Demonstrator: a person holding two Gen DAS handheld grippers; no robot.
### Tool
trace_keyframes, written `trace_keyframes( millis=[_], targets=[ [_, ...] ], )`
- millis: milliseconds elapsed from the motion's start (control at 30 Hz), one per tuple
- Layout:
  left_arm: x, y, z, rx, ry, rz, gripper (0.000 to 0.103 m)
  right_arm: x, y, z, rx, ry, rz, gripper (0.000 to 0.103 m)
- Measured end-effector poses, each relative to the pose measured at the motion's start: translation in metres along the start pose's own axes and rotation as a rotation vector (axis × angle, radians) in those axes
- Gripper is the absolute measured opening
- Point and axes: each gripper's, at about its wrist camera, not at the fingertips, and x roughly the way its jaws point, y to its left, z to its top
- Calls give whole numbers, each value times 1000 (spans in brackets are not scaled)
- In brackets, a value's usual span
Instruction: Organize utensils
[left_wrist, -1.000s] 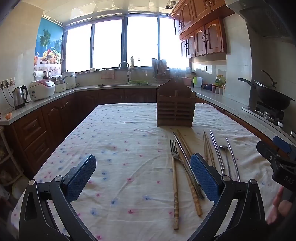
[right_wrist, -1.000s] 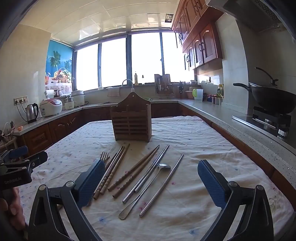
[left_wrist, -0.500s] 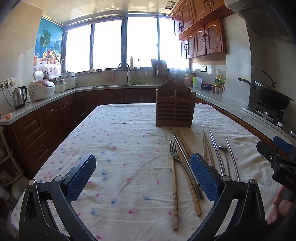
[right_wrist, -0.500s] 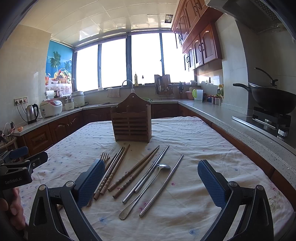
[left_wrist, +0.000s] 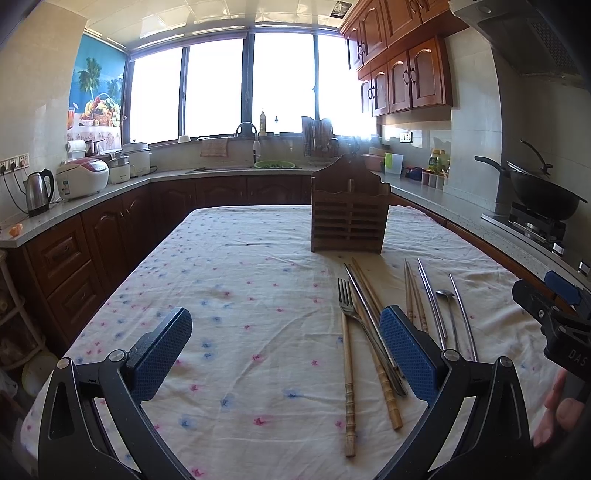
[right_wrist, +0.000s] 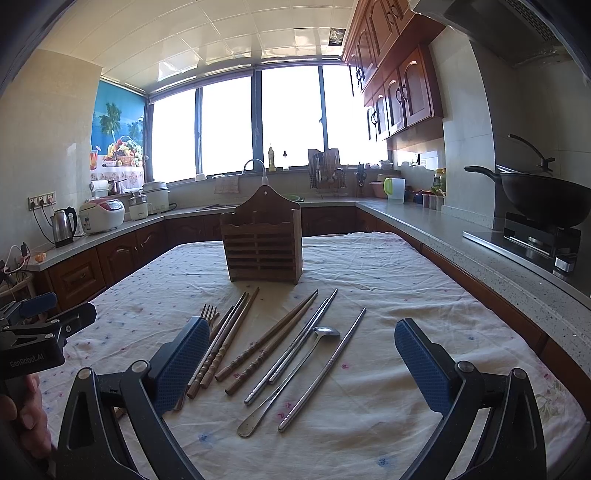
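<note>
A wooden slatted utensil holder stands upright mid-table. In front of it lie a fork, wooden chopsticks, metal chopsticks and a metal spoon, all flat on the flowered cloth. My left gripper hovers open, left of the utensils, its right finger just over them. My right gripper is open above the spoon and metal chopsticks. Neither holds anything.
The table is ringed by dark wood counters. A wok on a stove stands at the right, a kettle and rice cooker at the left, a sink under the window. A hand holds the other gripper.
</note>
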Motion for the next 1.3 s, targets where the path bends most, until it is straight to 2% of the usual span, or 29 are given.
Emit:
trace_keyframes(
  millis=[200,500,700,833,933,1067,1300],
  targets=[
    [9,6,0,-36,32,-23,103,1,-7,-4,0,11,7,101],
    [33,11,5,-72,137,-104,103,10,-6,4,15,50,19,101],
    [49,8,11,-57,182,-135,97,19,-7,6,47,73,44,101],
    [63,8,16,-56,219,-169,92,33,-10,11,58,136,62,101],
    [78,6,20,-52,258,-192,85,48,-15,14,64,196,78,99],
    [99,0,25,-41,313,-234,73,72,-22,14,118,280,114,79],
    [143,-11,34,-33,436,-325,50,114,-44,2,309,462,205,48]
  ],
)
